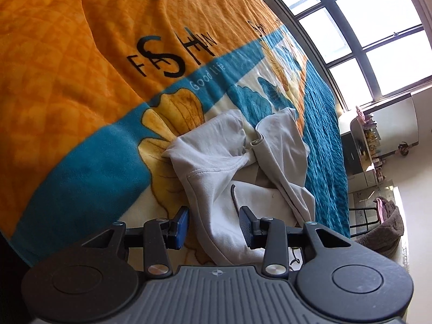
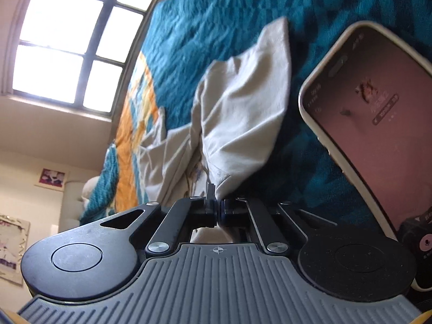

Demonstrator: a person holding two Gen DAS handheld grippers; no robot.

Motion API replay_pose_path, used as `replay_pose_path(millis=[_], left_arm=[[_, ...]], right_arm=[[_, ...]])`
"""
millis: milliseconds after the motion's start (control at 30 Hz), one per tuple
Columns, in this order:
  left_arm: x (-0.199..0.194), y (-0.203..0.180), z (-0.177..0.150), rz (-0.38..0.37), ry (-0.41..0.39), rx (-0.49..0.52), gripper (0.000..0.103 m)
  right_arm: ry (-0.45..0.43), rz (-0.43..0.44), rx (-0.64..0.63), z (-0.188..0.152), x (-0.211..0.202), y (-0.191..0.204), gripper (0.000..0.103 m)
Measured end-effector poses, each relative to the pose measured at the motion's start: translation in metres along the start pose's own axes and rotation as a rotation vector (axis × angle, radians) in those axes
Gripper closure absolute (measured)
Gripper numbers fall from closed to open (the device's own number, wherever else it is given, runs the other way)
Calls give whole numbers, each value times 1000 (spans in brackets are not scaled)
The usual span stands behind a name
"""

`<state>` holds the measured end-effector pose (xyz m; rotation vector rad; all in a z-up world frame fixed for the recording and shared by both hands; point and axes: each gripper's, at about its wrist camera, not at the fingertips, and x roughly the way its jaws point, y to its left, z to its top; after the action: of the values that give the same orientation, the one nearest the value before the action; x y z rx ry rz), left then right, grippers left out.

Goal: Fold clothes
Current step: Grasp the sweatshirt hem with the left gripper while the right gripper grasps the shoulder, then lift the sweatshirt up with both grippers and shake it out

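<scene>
A crumpled light grey garment (image 1: 243, 167), apparently a hooded sweatshirt with a dark drawcord, lies on a bed covered by an orange, teal and cream blanket (image 1: 81, 67). It sits on the blanket's cream flowered band, just beside the teal stripe at the blanket's window-side edge.

The left claw (image 1: 214, 225) is spread, its blue pads either side of a ridge of grey fabric at the near end of the garment; the pads do not appear to press on the cloth, so nothing is gripped there yet. The right claw (image 2: 218, 212) is pressed together and pinches a corner of the garment (image 2: 237, 113), whose cloth rises from the pads and fans out over the teal part of the blanket. A phone (image 2: 378, 124) with a pale case and a lit screen stands close on the right in the right wrist view, over the teal blanket; whether it rests on the blanket or is mounted on the rig cannot be told.

As a judgement, the folding is at its very start: the garment is bunched, with its parts lying across each other, and no neat fold is visible. What is left is nearly everything: securing the second hold, spreading the garment flat on the blanket, then making the folds.
</scene>
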<state>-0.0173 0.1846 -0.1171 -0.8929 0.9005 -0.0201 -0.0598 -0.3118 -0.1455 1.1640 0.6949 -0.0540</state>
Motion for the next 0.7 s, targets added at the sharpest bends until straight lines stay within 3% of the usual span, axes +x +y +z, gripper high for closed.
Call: replay_pose_path(millis=[67, 167, 367, 600, 633, 700], left_arm=[[2, 1, -1, -1, 3, 0, 66], [11, 3, -3, -7, 21, -18, 66], [39, 1, -8, -6, 59, -24, 68], [58, 32, -5, -75, 62, -168, 73], [58, 33, -5, -86, 61, -181, 75], [53, 32, -5, -117, 73, -197, 98]], right_arm=[[-73, 24, 4, 4, -19, 8, 101], [-111, -3, 18, 13, -35, 13, 101], [-61, -55, -21, 16, -25, 16, 101], [-56, -47, -30, 18, -31, 1, 101], [-46, -41, -30, 18, -29, 0, 101], [-32, -37, -30, 18, -27, -2, 100]])
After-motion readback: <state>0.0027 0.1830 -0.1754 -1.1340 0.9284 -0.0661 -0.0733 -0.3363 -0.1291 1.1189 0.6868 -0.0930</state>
